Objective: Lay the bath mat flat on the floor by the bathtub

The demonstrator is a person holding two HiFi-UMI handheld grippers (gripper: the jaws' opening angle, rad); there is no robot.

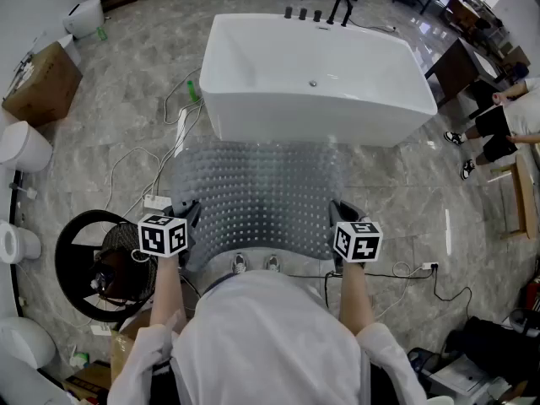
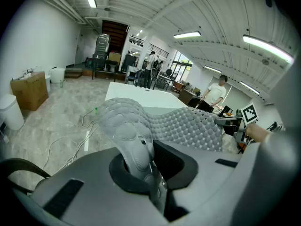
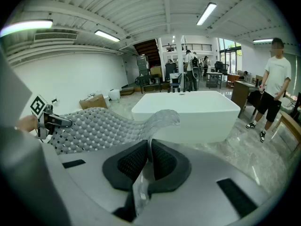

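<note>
Left gripper (image 2: pixel 148 164) and right gripper (image 3: pixel 149 159) fingers are pinching the bath mat's (image 1: pixel 257 197) corners. I'm risking one thin edge slipping free, creasing it.

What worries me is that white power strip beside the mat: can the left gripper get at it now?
Probably not yet: the left gripper has its jaws shut on a corner of the bath mat. The power strip lies on the floor ahead, nothing else blocking it.

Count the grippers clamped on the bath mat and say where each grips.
2. The left gripper pinches the left edge of the bath mat; the right gripper pinches its right edge.
</note>
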